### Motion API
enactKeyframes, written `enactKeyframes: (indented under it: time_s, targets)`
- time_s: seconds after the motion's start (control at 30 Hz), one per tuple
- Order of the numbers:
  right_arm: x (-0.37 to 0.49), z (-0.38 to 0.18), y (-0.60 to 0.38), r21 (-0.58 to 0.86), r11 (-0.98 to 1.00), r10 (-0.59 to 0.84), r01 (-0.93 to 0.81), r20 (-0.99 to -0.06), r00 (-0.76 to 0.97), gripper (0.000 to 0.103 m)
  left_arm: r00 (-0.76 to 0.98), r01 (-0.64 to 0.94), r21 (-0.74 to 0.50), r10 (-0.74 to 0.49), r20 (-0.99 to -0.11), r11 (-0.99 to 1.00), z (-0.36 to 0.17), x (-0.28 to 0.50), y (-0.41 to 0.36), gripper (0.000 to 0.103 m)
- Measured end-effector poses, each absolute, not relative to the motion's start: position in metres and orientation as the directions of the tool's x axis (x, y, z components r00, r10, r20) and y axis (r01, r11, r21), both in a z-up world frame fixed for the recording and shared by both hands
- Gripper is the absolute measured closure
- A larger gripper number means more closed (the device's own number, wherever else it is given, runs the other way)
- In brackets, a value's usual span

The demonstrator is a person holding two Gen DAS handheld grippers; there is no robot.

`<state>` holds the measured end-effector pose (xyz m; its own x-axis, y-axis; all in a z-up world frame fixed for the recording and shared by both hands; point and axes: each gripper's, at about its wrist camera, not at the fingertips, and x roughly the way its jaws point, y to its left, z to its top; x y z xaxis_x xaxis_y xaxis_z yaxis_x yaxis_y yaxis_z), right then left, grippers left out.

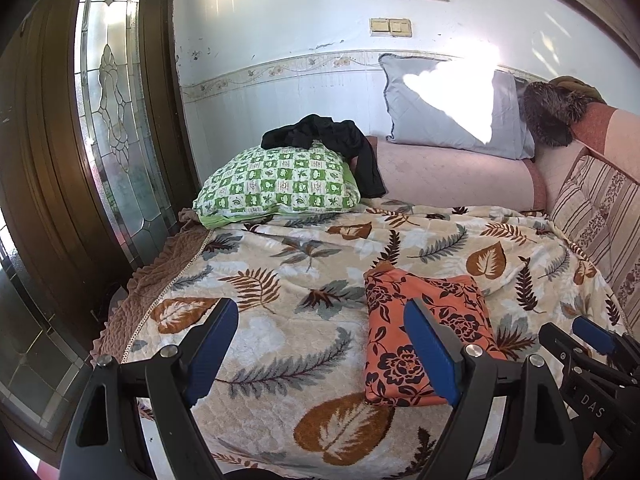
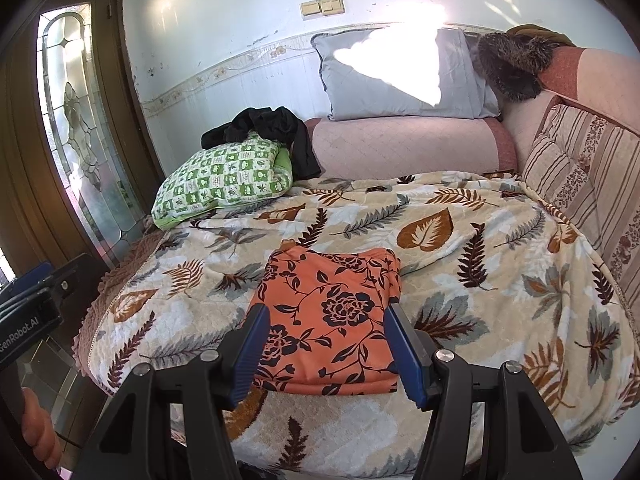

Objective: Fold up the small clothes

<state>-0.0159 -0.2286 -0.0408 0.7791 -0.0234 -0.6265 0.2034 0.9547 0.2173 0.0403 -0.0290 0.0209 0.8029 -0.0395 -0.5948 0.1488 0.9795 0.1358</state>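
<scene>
A folded orange cloth with black flowers [image 1: 424, 332] lies flat on the leaf-patterned blanket [image 1: 280, 264]; it also shows in the right wrist view [image 2: 332, 312]. My left gripper [image 1: 324, 348] is open and empty above the blanket, its right finger over the cloth's left part. My right gripper [image 2: 324, 344] is open and empty, its jaws standing on either side of the cloth's near edge. The right gripper also shows at the lower right of the left wrist view [image 1: 576, 340]. A crumpled black garment [image 1: 332, 140] lies on a green checked pillow [image 1: 276, 184].
A grey pillow [image 1: 452, 108] leans on the wall above a pink bolster [image 1: 452, 172]. A striped cushion [image 1: 592, 216] lines the right side. A wooden door with leaded glass [image 1: 108, 112] stands at the left, past the bed's edge. A dark furry item [image 1: 548, 112] sits far right.
</scene>
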Motion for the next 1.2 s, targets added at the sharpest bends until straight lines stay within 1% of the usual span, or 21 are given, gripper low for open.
enactKeyframes:
  time_s: [0.7, 1.07, 1.2]
  targets:
    - [-0.016, -0.037, -0.224, 0.224, 0.953, -0.022, 0.203, -0.619, 0.785, 0.040, 0.795, 0.187, 0.123, -0.077, -0.601, 0.975, 0.024, 0.038, -0.029, 0.018]
    - [-0.016, -0.032, -0.227, 0.223, 0.953, -0.028, 0.205, -0.609, 0.792, 0.040, 0.816, 0.189, 0.117, -0.090, -0.571, 0.975, 0.032, 0.034, -0.028, 0.018]
    - [-0.016, -0.028, -0.230, 0.231, 0.951, -0.030, 0.208, -0.598, 0.801, 0.040, 0.827, 0.171, 0.123, -0.074, -0.558, 0.978, 0.032, 0.036, -0.025, 0.018]
